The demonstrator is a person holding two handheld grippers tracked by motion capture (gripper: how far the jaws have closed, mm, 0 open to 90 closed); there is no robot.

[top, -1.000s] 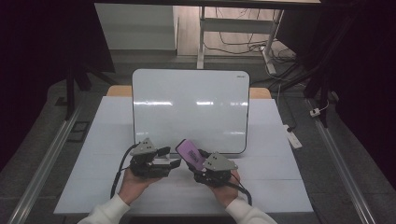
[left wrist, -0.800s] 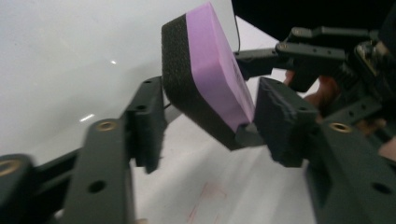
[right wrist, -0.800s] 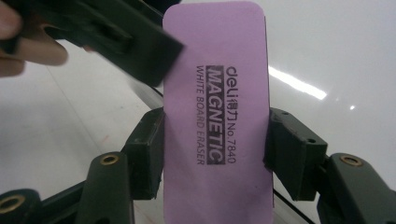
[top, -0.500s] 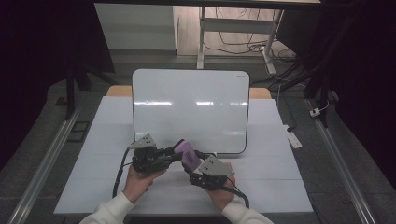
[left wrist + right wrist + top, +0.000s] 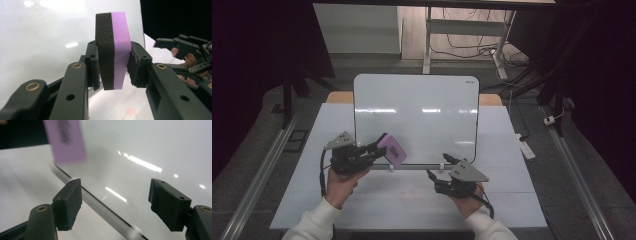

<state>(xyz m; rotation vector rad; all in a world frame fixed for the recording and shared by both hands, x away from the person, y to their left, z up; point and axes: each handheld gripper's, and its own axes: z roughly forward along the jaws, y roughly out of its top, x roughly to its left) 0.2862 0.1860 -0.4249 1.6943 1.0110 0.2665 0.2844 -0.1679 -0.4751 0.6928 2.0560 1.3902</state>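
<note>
Left gripper [image 5: 113, 67] fingers clamp the purple eraser [image 5: 113, 50]; right gripper [image 5: 115, 205] fingers, just opened, stand apart, empty, near the whiteboard [image 5: 417, 115].

Eraser [image 5: 67, 140]: blurred in right gripper view, top cut off by picture's edge; dark print on its purple face unreadable. Whiteboard [image 5: 417, 117]: small corner logo too small to read. Counter [image 5: 512, 200]: near edge partly hidden behind sleeves.

Dim room, glare on whiteboard [image 5: 415, 117]
</note>
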